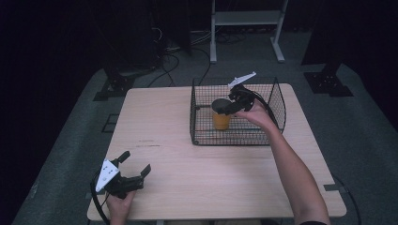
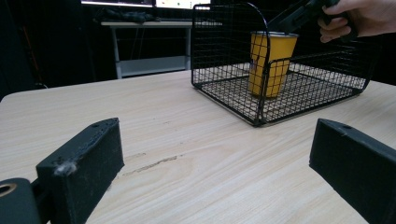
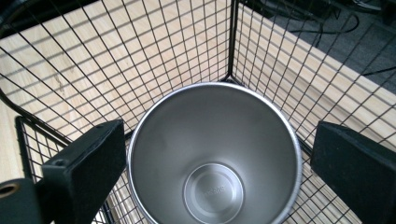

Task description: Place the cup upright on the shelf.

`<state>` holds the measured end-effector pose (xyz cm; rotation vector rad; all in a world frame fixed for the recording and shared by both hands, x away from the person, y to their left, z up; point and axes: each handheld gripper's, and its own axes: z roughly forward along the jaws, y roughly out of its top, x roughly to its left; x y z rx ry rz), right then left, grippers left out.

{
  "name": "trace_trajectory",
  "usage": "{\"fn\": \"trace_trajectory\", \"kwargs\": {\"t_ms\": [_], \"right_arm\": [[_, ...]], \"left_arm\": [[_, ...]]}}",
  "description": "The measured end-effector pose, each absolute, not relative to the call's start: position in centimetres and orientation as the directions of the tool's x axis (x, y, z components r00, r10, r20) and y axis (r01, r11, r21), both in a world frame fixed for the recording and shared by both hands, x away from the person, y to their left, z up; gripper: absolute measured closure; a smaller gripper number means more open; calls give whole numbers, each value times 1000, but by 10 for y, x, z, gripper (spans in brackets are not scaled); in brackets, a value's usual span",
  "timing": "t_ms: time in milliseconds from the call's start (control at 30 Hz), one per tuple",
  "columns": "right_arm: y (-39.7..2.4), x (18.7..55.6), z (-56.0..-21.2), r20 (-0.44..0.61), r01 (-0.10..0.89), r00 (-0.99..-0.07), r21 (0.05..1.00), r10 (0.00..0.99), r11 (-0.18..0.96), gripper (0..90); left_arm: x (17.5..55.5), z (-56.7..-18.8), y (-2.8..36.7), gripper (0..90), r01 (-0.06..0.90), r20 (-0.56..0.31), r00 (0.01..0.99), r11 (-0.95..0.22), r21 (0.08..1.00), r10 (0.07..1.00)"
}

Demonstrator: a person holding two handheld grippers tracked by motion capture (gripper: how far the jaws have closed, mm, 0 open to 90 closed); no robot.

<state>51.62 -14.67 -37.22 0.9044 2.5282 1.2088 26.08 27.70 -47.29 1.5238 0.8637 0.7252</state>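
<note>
A yellow cup (image 1: pixel 221 118) with a bare metal inside is standing upright on the floor of a black wire basket (image 1: pixel 277 101), toward the basket's left part, and the basket is sitting on the far right portion of a light wooden table (image 1: pixel 187 178). The person's right hand (image 1: pixel 256 114) is holding the right gripper (image 1: pixel 225 107) over the cup's mouth, tilted downward; in the right gripper view its two black jaws are standing wide apart, one on either side of the cup's rim (image 3: pixel 212 154), and they are not clasping it, with a gap showing between each jaw and the rim. The left gripper (image 1: pixel 136 164) is resting low at the near left corner of the table, well apart from the basket, with the left hand (image 1: pixel 119 204) gripping it from below; its jaws are spread wide and are holding nothing, pointing across the bare tabletop toward the basket and cup (image 2: pixel 272 63)
</note>
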Motion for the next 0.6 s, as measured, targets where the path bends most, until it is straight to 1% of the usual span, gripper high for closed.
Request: {"fn": "trace_trajectory", "kwargs": {"t_ms": [267,600], "right_arm": [[-154,513,-363,104,445,-785,780,610,440,31],[-163,506,-352,115,444,-786,788,607,426,43]], "left_arm": [[261,-473,277,22,121,-27,532,-44,992,847],[261,-473,277,22,123,-25,533,-48,991,846]]}}
